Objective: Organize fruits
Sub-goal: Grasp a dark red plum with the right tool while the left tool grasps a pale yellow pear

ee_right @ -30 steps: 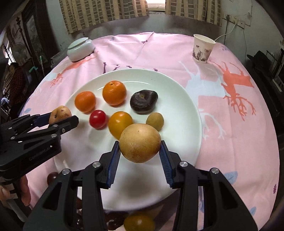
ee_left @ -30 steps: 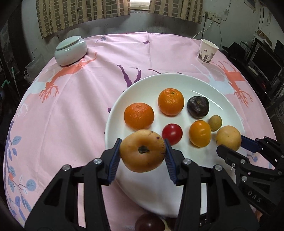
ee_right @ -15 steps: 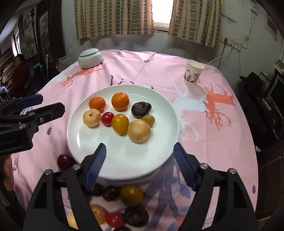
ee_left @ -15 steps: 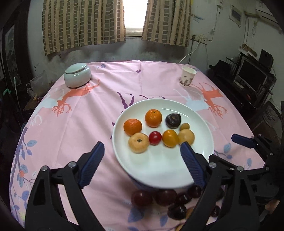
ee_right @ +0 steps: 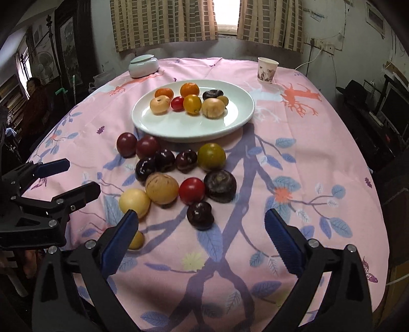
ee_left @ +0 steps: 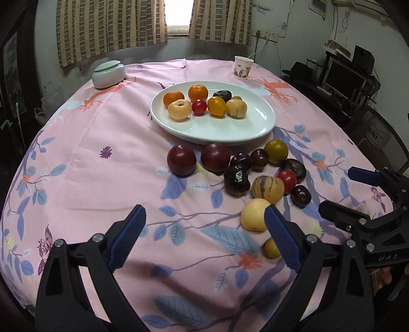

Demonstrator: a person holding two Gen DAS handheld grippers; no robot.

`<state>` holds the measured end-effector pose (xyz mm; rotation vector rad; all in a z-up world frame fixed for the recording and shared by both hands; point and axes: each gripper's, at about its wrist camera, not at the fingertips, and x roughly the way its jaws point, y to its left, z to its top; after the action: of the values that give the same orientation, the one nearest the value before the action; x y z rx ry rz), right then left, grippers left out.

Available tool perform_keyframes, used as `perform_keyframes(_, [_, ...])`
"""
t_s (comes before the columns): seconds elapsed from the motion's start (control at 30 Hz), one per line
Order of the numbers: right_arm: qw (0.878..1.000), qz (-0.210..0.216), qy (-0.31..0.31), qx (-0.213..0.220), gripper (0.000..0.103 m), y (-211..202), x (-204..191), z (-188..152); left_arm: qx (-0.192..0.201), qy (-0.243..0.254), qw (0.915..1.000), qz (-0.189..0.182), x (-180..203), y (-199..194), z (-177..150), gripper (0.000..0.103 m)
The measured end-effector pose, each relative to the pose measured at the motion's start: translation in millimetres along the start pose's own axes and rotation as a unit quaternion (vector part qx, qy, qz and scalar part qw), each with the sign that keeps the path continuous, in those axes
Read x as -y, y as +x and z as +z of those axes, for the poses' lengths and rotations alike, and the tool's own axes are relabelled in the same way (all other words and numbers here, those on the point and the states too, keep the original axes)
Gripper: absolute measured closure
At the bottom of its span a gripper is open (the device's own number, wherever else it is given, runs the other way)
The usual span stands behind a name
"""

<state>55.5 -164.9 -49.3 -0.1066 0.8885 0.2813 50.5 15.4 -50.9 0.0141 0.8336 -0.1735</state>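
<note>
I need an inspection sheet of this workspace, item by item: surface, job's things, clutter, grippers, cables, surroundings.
Surface: round table under a pink printed tablecloth.
Job's things: white plate holding eight fruits; about a dozen loose fruits on the cloth in front of it.
Clutter: lidded ceramic jar, paper cup, both behind the plate.
Grippers: left gripper and right gripper open, jaws just opened, nothing between the fingers.
Cables: white cord from a wall socket.
Surroundings: curtained window, monitor, a person at the side.

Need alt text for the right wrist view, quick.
White plate holding eight fruits sits mid-table on a pink cloth; about a dozen loose fruits lie nearer. The right gripper hangs open and empty.
</note>
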Motion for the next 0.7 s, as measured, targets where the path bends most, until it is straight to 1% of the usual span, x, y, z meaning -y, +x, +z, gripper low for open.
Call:
perform_keyframes(0.1, [1.0, -0.012, -0.003, -0.005, 0.004, 3.4, -1.5, -3.8, 0.001, 0.001, 1.0, -0.002, 2.4, -1.6, -0.8, 0.008])
perform_keyframes(0.27, [1.0, -0.014, 0.003, -0.007, 0.004, 8.3, -0.7, -7.8, -0.005, -0.003, 1.0, 0.003, 1.0, -0.8, -3.7, 0.008])
perform_keyframes(0.3, [1.0, -0.016, 0.005, -0.004, 0.009, 9.1, -0.8, -8.5, -0.006, -0.006, 1.0, 0.004, -0.2, -0.3, -4.1, 0.008])
perform_keyframes(0.33, [1.0, -0.013, 0.006, -0.002, 0.031, 9.8, -0.6, -9.4, -0.007, -0.008, 0.9999, 0.003, -1.3, -0.1, -4.3, 0.008])
perform_keyframes(0.4, [1.0, 0.004, 0.014, -0.016, 0.052, 16.4, 1.2, -9.6, -0.008, -0.011, 0.9999, 0.002, -2.9, 0.4, -4.4, 0.008])
perform_keyframes(0.43, [0.999, 0.012, 0.02, -0.023, 0.06, 20.7, 2.7, -9.3, -0.009, -0.011, 0.9999, 0.002, -3.3, 0.6, -4.5, 0.008])
perform_keyframes(0.57, [0.999, 0.021, 0.025, -0.041, 0.062, 38.4, 2.1, -8.0, -0.011, -0.009, 0.9999, 0.0, -3.7, 2.1, -4.5, 0.008])
perform_keyframes(0.6, [0.998, 0.023, 0.027, -0.044, 0.066, 43.3, 2.0, -7.9, -0.013, -0.009, 0.9999, -0.001, -2.8, 3.2, -4.5, 0.008])
perform_keyframes(0.63, [0.999, 0.008, 0.026, -0.044, 0.073, 47.5, 2.4, -7.7, -0.015, -0.008, 0.9998, -0.003, -1.7, 4.8, -4.6, 0.008])
perform_keyframes(0.67, [0.999, 0.002, 0.024, -0.041, 0.073, 49.9, 3.5, -7.5, -0.017, -0.007, 0.9998, -0.006, -0.1, 6.5, -4.7, 0.008])
perform_keyframes(0.7, [0.999, 0.008, 0.03, -0.041, 0.073, 48.8, 5.4, -7.4, -0.02, -0.005, 0.9997, -0.009, 2.4, 8.6, -4.5, 0.008])
